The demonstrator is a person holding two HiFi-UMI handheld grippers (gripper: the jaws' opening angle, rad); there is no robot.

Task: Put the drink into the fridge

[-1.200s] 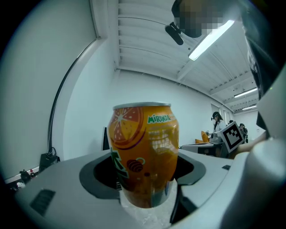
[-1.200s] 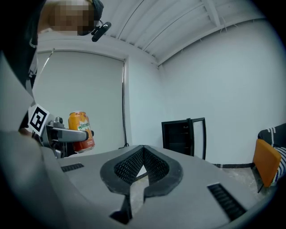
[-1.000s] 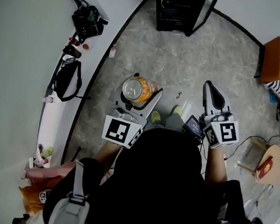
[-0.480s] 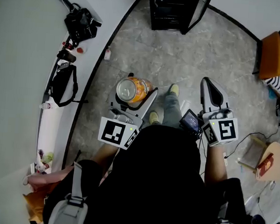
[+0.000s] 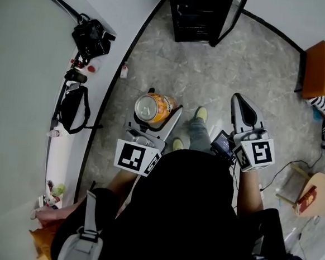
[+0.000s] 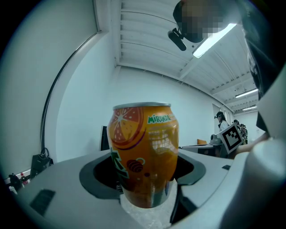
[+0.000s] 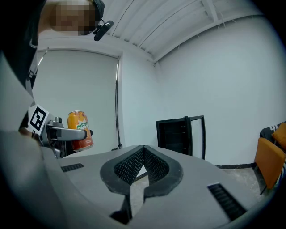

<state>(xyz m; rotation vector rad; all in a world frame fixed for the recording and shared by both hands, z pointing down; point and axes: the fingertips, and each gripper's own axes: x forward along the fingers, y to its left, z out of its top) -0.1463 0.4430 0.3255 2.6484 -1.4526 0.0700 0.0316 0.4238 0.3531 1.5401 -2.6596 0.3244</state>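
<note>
Left gripper view: orange can [image 6: 144, 154] reads "MIRINDA".

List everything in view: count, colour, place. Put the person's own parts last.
drink can: one, orange, upright between the left gripper's jaws.
fridge: one, black, door open, by the far wall.
bags: two, black, on the white ledge at left.
chair: one, orange, far right.
shoes: two, yellow-green, on the grey floor between the grippers.
left gripper: one, grey, shut on the drink can.
right gripper: one, grey, jaws together, nothing between them.
</note>
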